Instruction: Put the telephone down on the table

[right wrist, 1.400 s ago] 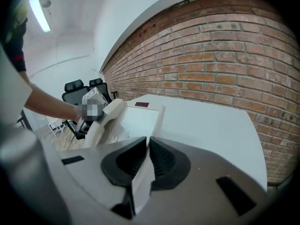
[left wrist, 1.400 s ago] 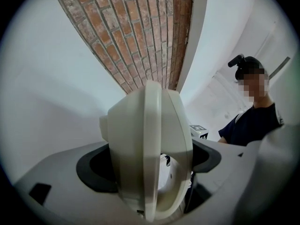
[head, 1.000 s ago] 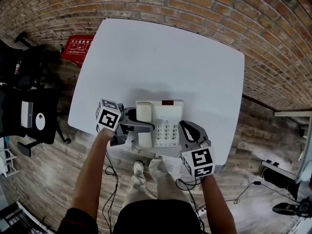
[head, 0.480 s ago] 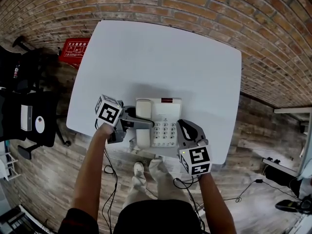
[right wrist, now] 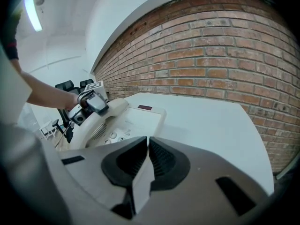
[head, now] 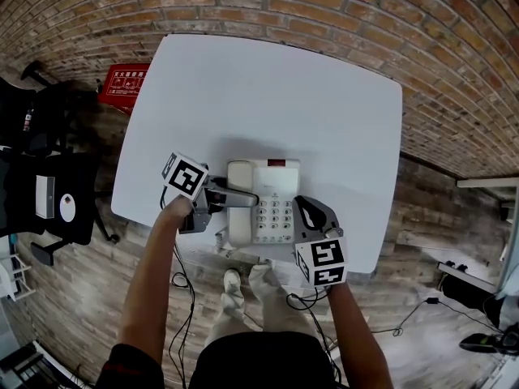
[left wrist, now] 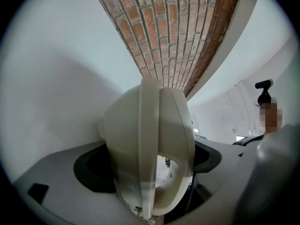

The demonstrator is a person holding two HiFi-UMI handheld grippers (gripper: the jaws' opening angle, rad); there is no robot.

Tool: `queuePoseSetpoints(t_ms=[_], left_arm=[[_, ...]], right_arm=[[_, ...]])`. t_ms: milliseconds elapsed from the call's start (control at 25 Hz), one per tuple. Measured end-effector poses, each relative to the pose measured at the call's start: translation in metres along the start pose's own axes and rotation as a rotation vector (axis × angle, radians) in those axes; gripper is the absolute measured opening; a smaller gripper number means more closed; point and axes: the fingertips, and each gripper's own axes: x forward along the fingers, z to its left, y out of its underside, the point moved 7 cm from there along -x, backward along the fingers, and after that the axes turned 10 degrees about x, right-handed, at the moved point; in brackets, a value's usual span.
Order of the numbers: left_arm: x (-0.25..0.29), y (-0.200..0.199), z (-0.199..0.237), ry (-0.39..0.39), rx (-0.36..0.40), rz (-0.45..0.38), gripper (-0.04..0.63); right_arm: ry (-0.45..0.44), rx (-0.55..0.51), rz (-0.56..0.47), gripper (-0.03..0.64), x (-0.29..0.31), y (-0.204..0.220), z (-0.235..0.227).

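On the table (head: 324,96) near its front edge, the telephone (head: 276,189) sits; only letting go is left, I judge.
My left gripper (head: 229,198) clamps the handset (left wrist: 145,144); my right gripper (right wrist: 146,149) has its jaws together, empty.

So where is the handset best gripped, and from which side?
At its slimmer middle, coming from the telephone's left edge with the jaws across its width. The handset lies lengthwise along that side, its ends are bulkier, and the keypad blocks the right. The left gripper is clamped there.

Operator rig, worn and hand-held parts
Grey plastic left hand-held gripper (head: 243,205) and right hand-held gripper (head: 299,203), each with black ribbed pads (right wrist: 161,161) and a white cube (head: 185,177) bearing black square markers; thin black cables (head: 185,298) hang below; dark short sleeves (head: 122,365).
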Motion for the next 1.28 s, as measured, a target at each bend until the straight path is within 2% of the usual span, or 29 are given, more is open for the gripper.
queuePoseSetpoints(t_ms=[280,800,1080,1280], left_arm=[[0.0014,-0.0042,0.0030,-0.010,-0.056,0.015,0.443],[0.0025,-0.0025,0.0006,-0.035,-0.027,-0.003,0.443],[0.0029,-0.0003,-0.0012,-0.075,-0.031,-0.056,0.448],[0.0028,0.0033,-0.0041,-0.112,-0.042,-0.060,0.458]], right_arm=[[0.012,0.007,0.003,0.025,0.0036,0.0013,-0.0022],[0.028,-0.015,0.021,0.025,0.0058,0.0014,-0.0013],[0.044,-0.029,0.018,0.025,0.0073,0.0022,-0.0002],[0.049,-0.047,0.023,0.025,0.0083,0.0025,0.0023]])
